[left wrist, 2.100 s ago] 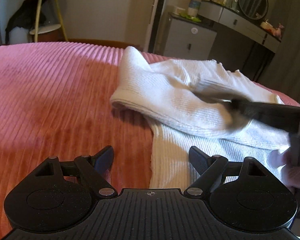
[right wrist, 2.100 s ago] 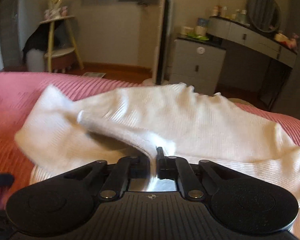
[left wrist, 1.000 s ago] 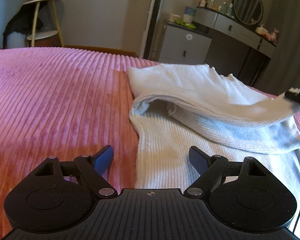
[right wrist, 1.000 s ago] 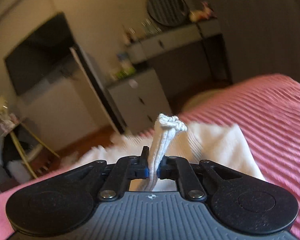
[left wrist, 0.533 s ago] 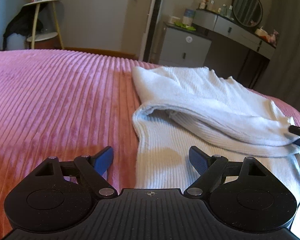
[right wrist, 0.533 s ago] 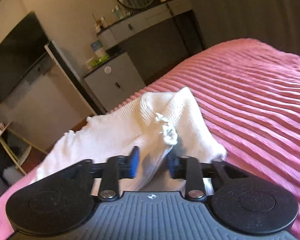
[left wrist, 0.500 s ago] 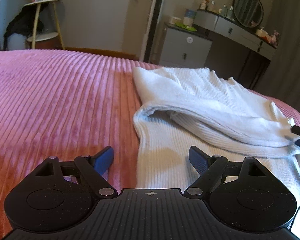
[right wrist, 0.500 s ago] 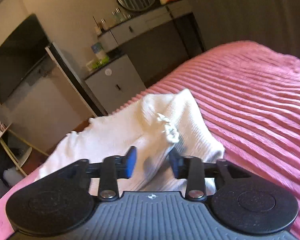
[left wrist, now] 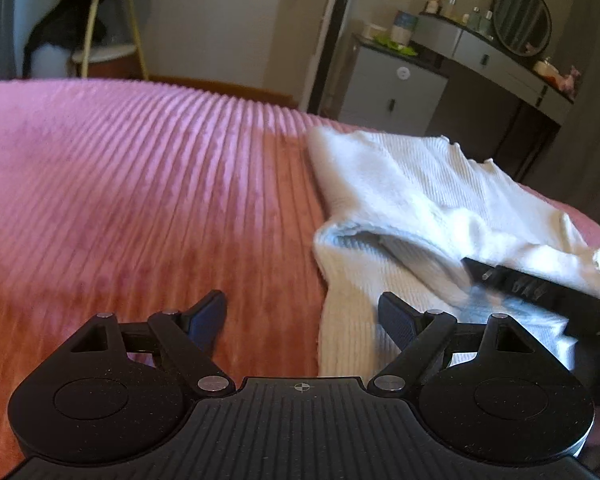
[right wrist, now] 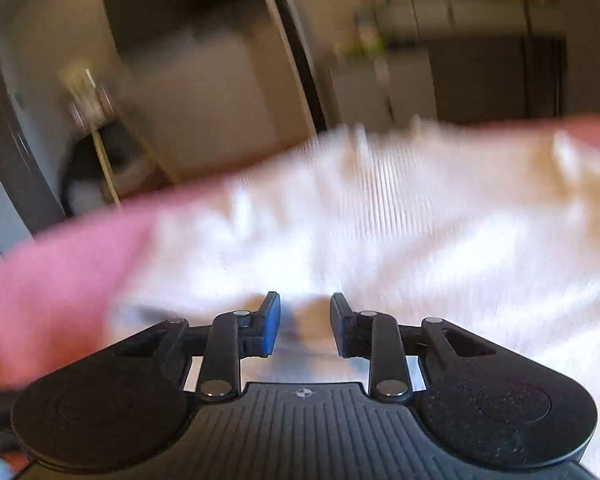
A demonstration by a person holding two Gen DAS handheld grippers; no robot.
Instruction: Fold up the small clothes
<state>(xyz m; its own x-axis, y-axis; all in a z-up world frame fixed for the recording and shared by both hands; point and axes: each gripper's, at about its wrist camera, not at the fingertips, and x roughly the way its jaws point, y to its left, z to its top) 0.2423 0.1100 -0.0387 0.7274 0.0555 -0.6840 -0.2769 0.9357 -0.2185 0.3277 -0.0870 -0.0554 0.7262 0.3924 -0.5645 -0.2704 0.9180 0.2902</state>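
With its jaws parted and empty, the right gripper point(right wrist: 305, 322) hangs low over the white knit garment point(left wrist: 416, 200) on the pink ribbed bed point(left wrist: 140, 184); that view is blurred, so exact contact can't be told. The left gripper point(left wrist: 302, 314) has wide jaws, also empty, straddling the garment's near left edge. For a clean fold, I'd pinch the near hem at both sides and carry it evenly over the folded sleeve point(left wrist: 432, 240), keeping edges lined up.
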